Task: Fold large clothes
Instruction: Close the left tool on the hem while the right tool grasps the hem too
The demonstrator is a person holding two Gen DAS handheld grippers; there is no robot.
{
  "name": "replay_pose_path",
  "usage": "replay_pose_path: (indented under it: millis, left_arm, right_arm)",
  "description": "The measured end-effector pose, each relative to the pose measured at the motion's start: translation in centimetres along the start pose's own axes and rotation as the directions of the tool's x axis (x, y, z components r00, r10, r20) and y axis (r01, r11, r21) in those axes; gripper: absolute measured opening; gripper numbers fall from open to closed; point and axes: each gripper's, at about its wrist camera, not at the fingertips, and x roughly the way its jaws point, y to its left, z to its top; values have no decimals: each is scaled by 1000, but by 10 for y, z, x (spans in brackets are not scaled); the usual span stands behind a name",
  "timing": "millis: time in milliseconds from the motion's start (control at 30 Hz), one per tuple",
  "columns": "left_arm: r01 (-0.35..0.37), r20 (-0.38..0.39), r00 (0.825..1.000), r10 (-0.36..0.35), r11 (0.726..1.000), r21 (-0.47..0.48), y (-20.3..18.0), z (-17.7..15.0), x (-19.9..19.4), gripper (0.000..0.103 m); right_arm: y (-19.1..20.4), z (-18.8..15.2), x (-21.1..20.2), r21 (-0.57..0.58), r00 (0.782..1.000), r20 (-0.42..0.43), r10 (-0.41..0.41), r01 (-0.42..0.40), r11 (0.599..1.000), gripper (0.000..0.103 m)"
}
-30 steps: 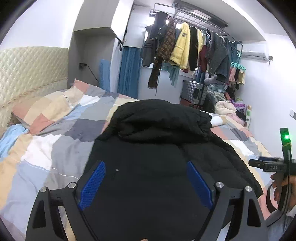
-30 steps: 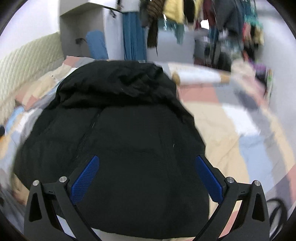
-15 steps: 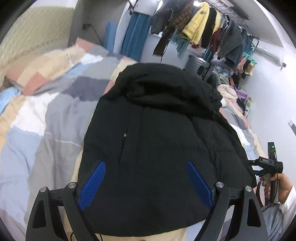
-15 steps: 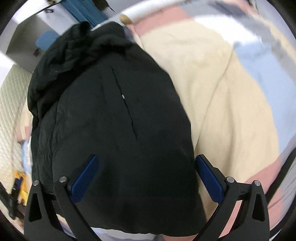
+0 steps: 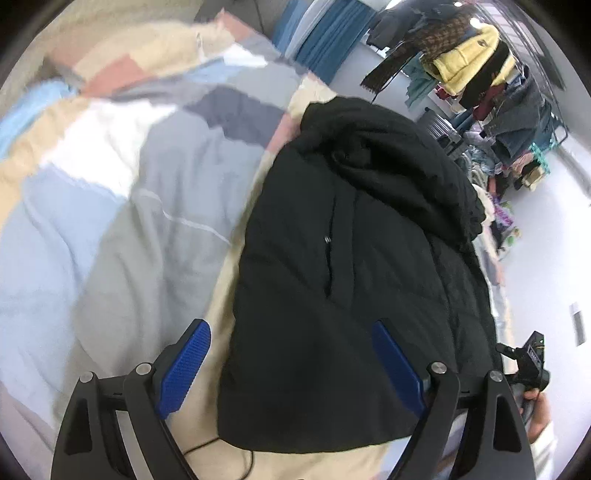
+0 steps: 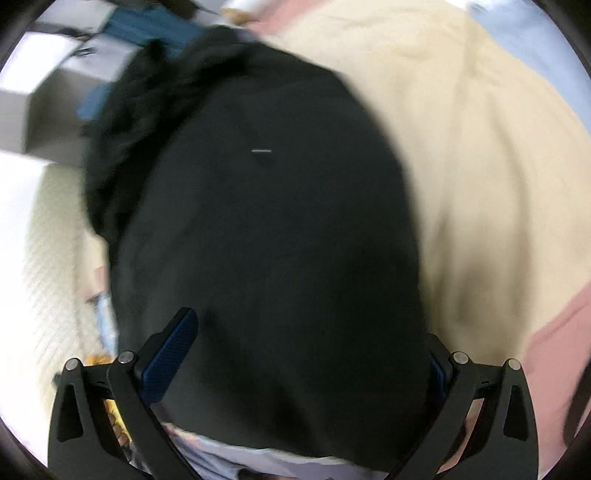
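Observation:
A large black hooded puffer jacket (image 5: 354,280) lies on the patchwork bedspread (image 5: 110,206), hood at the far end, hem toward me. My left gripper (image 5: 291,365) is open and empty, hovering over the jacket's near left hem. In the right wrist view the jacket (image 6: 273,236) fills the middle. My right gripper (image 6: 299,354) is open and empty low over the jacket's near hem; its right finger is partly hidden by the fabric. The right gripper's handle (image 5: 528,362) shows at the left wrist view's right edge.
A rack of hanging clothes (image 5: 472,70) and blue curtains (image 5: 317,33) stand past the bed's far end. A thin black cable (image 5: 221,446) lies on the bedspread by the hem. A quilted cream headboard (image 6: 48,258) is at the left. The right wrist view is blurred.
Both grippers have tilted down and moved closer over the jacket. The left one has shifted toward the jacket's left edge, the right one rolled over its right side. Both stay open.

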Motion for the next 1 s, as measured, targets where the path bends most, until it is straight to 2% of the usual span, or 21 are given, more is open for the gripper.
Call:
replay_pose_path:
  millis: [133, 200, 333, 400, 467, 533, 600, 700, 767, 833, 1000]
  left_arm:
    - [126, -55, 989, -134, 984, -124, 15, -3, 14, 89]
    - [125, -65, 988, -137, 979, -160, 21, -5, 19, 89]
    - [90, -101, 988, -116, 968, -236, 35, -7, 31, 89]
    - [108, -116, 983, -143, 957, -270, 39, -9, 36, 86]
    - [165, -122, 971, -208, 942, -293, 38, -10, 40, 86]
    - [225, -103, 959, -264, 931, -287, 31, -11, 37, 86]
    - [300, -78, 942, -326, 924, -236, 18, -9, 27, 86]
    - [398, -58, 908, -415, 898, -184, 3, -6, 17, 86]
    - [422, -54, 899, -435, 891, -169, 0, -5, 15, 86]
    - [410, -61, 903, -426, 894, -179, 1, -4, 19, 86]
    - [318, -97, 929, -358, 902, -292, 17, -3, 44, 86]
  right_arm:
    - [17, -6, -15, -33, 987, 52, 151, -150, 988, 103]
    - [22, -8, -25, -55, 971, 75, 226, -222, 974, 103]
    - [22, -4, -47, -82, 911, 137, 390, -382, 921, 103]
    - [18, -4, -49, -66, 898, 150, 414, -408, 910, 103]
    - [14, 1, -43, -36, 906, 142, 399, -398, 916, 103]
    - [5, 4, -31, 19, 941, 103, 322, -326, 945, 103]
    - [0, 8, -17, 49, 969, 51, 243, -246, 968, 103]
    - [-8, 9, -12, 59, 978, 28, 205, -206, 977, 103]
    - [-14, 12, -9, 88, 985, 34, 168, -171, 981, 103]
    - [-27, 13, -6, 131, 993, 29, 111, -114, 985, 103]
    - [-54, 14, -5, 203, 997, 0, 73, -71, 977, 103]
